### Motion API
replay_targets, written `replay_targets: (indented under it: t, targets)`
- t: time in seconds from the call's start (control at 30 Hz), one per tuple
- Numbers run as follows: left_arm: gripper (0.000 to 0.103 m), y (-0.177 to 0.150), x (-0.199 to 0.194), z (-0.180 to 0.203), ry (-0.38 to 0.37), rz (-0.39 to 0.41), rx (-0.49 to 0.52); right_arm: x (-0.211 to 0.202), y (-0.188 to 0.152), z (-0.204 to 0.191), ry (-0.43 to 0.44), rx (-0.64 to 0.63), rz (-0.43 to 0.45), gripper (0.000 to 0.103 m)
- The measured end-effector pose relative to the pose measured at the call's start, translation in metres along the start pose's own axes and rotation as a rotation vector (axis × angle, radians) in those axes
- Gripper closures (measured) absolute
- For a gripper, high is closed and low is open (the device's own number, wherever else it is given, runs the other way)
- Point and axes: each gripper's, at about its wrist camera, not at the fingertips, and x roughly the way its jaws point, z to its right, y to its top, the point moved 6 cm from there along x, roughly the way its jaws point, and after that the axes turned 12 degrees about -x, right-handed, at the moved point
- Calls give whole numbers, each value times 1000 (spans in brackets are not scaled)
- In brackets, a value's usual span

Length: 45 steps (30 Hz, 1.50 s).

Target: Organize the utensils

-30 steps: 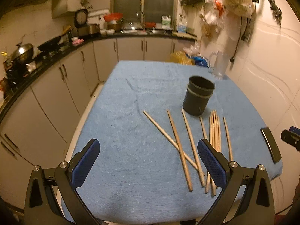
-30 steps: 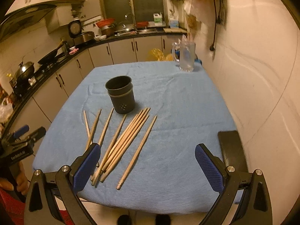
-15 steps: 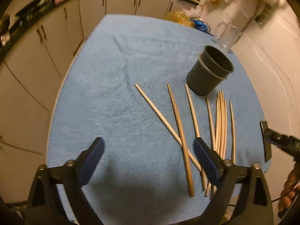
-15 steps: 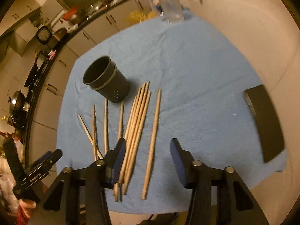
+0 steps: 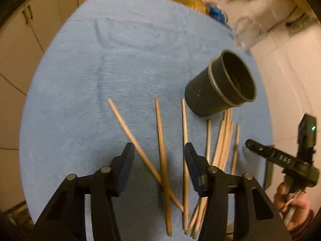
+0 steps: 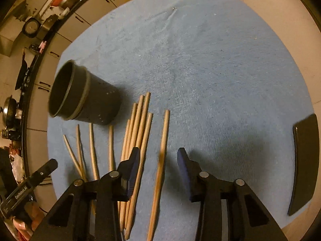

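1. Blue terry cloth [image 6: 200, 64] covers the table, its soft nap probably there to stop round sticks from rolling; kitchen cabinets curve round the edges of both views.
2. Wooden chopsticks [image 5: 161, 140] lie loose on the cloth, slim, pale and tapered: some crossed on one side, a tight parallel bundle [image 6: 138, 124] near the middle, and one lone stick [image 6: 161, 156] apart.
3. Just beyond their tips stands the dark holder [image 5: 222, 88], a matte round cup with a pale ring below its rim, apparently empty and, I judge, their destination.
4. The left gripper [image 5: 158, 158] hovers spread over the crossed pair, holding nothing.
5. The right gripper [image 6: 157, 160] straddles the lone stick, jaws apart, seemingly lined up to pinch it.
6. A flat black slab [image 6: 305, 160] lies by the cloth's edge.
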Motion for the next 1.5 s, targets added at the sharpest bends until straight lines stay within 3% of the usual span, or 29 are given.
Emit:
replay_targets:
  t: [0.1, 0.3, 0.5, 0.53, 0.57, 0.6, 0.63, 0.8, 0.93, 1.1, 1.33, 1.5]
  targets:
    - [60, 2, 17, 7, 53, -25, 26, 5, 4, 8, 8, 18, -22, 72]
    - [65, 7, 40, 12, 88, -56, 31, 13, 11, 9, 17, 16, -52, 72]
    - [73, 11, 54, 25, 125, -51, 60, 32, 13, -1, -48, -27, -105, 74]
    - [79, 11, 54, 28, 132, -44, 67, 35, 11, -4, -65, -39, -111, 74]
    - [90, 11, 54, 29, 152, -35, 78, 35, 12, -8, -89, -64, -99, 79]
    - [95, 11, 54, 30, 171, -25, 86, 36, 12, -12, -108, -93, -105, 85]
    - [96, 10, 53, 31, 173, -22, 90, 36, 13, -17, -114, -110, -100, 93]
    - [97, -1, 39, 34, 87, -16, 76, 32, 10, -22, -64, -79, -79, 96]
    - [97, -7, 9, 41, 16, 33, 89, 0, 8, -20, 4, -43, 15, 96]
    - [97, -15, -43, 49, -67, 136, 103, -48, 4, -34, 44, -86, 168, 96]
    - [97, -46, -97, 48, -101, 238, 149, -109, -18, -48, 33, -172, 351, 96]
    - [97, -48, -111, 39, -118, 274, 170, -135, -32, -62, 27, -216, 435, 96]
